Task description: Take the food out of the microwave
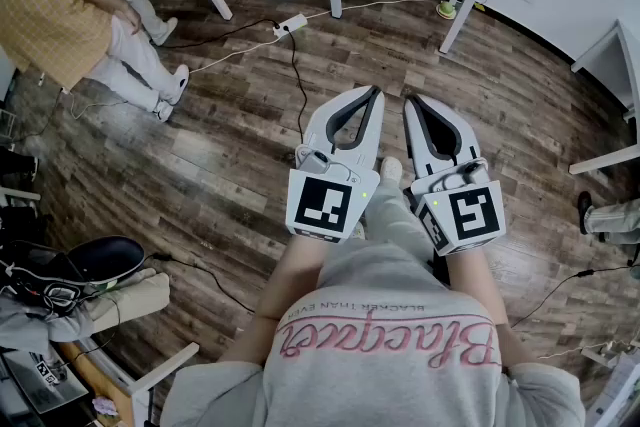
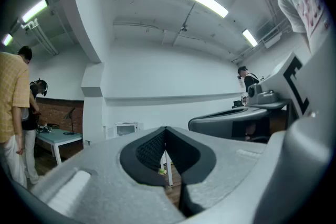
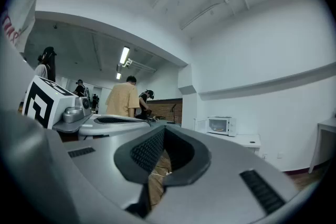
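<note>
Far across floor (image 1: 250,145), microwave (image 3: 221,125) on table (image 3: 245,140)

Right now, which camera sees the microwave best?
The right gripper view. There the microwave stands in plain sight on a white table. The left gripper view shows it too, but smaller and fainter. The head view looks down at the floor and misses it.
</note>
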Action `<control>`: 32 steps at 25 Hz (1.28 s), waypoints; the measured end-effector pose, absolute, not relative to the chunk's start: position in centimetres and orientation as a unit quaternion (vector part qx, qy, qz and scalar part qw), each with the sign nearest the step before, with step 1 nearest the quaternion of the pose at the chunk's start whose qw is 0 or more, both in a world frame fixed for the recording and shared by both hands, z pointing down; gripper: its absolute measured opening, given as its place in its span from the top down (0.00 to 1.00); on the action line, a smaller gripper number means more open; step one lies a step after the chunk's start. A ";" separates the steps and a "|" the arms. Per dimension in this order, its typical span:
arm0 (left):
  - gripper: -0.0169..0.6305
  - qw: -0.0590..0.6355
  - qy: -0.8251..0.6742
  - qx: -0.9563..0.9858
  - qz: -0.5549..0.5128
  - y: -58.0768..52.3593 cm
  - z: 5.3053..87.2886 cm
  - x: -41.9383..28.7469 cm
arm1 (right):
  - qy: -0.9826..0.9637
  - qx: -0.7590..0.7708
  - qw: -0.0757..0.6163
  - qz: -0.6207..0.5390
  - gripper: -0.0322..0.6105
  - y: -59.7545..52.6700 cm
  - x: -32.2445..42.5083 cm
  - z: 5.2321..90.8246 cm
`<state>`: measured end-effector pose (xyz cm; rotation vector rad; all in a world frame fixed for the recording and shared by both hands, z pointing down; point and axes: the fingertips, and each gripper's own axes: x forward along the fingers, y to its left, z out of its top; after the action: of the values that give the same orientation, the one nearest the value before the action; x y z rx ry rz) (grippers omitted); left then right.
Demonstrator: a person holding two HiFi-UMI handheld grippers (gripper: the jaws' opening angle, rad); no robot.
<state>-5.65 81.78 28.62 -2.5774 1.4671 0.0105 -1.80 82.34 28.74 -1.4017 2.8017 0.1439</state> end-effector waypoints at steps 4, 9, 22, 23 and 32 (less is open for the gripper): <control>0.96 0.083 0.490 -0.868 0.000 80.4 29.0 -5.5 | 0.894 -0.446 -0.001 0.042 0.93 81.0 -2.0 29.1; 0.96 0.080 0.485 -0.871 -0.007 77.1 29.2 -4.8 | 0.891 -0.452 -0.004 0.030 0.93 77.7 -1.3 29.7; 0.96 0.069 0.474 -0.878 -0.025 63.2 29.2 -2.3 | 0.888 -0.459 0.020 0.004 0.93 63.8 1.7 28.8; 0.96 0.070 0.472 -0.878 -0.025 62.1 29.1 -2.0 | 0.888 -0.460 0.020 0.003 0.93 62.8 2.1 28.7; 0.96 0.067 0.492 -0.868 -0.015 53.2 28.3 0.6 | 0.904 -0.427 0.008 0.013 0.93 54.2 3.8 28.4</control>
<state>0.60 53.24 28.27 -2.6159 1.4818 -0.0460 3.83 54.20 28.44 -1.3363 2.8261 0.0392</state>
